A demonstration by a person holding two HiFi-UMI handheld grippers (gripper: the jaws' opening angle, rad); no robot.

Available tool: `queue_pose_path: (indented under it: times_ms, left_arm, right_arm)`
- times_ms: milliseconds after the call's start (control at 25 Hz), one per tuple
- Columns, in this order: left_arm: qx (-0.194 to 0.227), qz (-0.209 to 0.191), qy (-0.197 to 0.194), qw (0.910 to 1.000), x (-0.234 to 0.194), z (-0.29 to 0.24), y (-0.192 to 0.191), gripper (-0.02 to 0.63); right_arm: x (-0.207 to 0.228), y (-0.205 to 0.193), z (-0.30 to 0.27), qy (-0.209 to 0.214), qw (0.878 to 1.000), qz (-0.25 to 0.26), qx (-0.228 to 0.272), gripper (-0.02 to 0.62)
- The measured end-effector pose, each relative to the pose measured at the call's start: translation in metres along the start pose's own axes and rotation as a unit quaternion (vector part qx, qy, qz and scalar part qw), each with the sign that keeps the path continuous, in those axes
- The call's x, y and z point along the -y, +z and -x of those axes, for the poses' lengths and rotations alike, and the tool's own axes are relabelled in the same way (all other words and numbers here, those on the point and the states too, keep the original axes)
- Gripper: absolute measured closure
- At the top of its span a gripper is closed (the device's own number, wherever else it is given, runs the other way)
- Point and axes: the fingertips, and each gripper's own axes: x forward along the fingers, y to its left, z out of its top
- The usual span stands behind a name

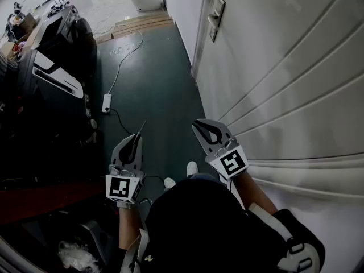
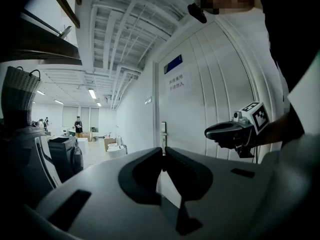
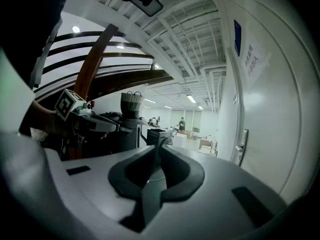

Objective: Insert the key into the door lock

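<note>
The white panelled door (image 1: 284, 78) fills the right side of the head view. Its metal lock plate and handle (image 1: 216, 16) sit far ahead, well beyond both grippers. My left gripper (image 1: 140, 134) is shut on a thin dark key (image 1: 143, 126) that sticks out past its tips. In the left gripper view the left gripper (image 2: 163, 151) points toward the distant lock plate (image 2: 163, 129), and the key shows only as a thin sliver. My right gripper (image 1: 200, 126) hangs close beside the door, shut with nothing in it. In its own view the right gripper (image 3: 161, 141) has the handle (image 3: 242, 144) off to its right.
A dark green floor (image 1: 153, 84) runs ahead along the door. A white power strip (image 1: 106, 102) and cable lie on it. Black machines (image 1: 54, 56) and a woven basket (image 2: 20, 91) stand at left. Wooden planks (image 1: 142, 23) lie at the corridor's far end. The person's white shoe (image 1: 192, 168) shows below.
</note>
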Motion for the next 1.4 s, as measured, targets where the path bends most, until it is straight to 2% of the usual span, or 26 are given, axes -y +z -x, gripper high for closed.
queue_pose_path:
  times_ms: [160, 280, 440, 640, 880, 1160, 1400]
  left_arm:
    - [-0.007, 0.034, -0.011, 0.9993, 0.011, -0.006, 0.008, 0.578]
    - [0.0, 0.033, -0.004, 0.9994, 0.011, -0.019, 0.006, 0.58]
    - [0.009, 0.034, -0.007, 0.9993, 0.018, -0.039, 0.003, 0.578]
    - [0.001, 0.032, -0.012, 0.9994, 0.03, -0.064, -0.004, 0.578]
    - [-0.001, 0.062, -0.022, 0.9978, 0.031, -0.097, -0.014, 0.579]
    - [0.001, 0.068, -0.043, 0.9968, -0.007, -0.156, -0.022, 0.579]
    - [0.006, 0.056, -0.073, 0.9958, -0.071, -0.215, -0.02, 0.578]
  right_arm:
    - [0.008, -0.001, 0.004, -0.001, 1.0, -0.002, 0.001, 0.552]
    - [0.019, -0.005, 0.005, -0.001, 1.0, -0.003, 0.003, 0.552]
    - [0.035, -0.013, 0.004, -0.001, 0.999, -0.028, 0.015, 0.552]
    - [0.065, -0.021, 0.006, -0.022, 0.995, -0.087, 0.033, 0.551]
    - [0.094, -0.03, -0.003, -0.031, 0.996, -0.08, 0.029, 0.551]
    - [0.143, -0.043, -0.041, -0.062, 0.994, -0.085, 0.007, 0.551]
    - [0.179, -0.036, -0.112, -0.084, 0.994, -0.076, -0.003, 0.551]
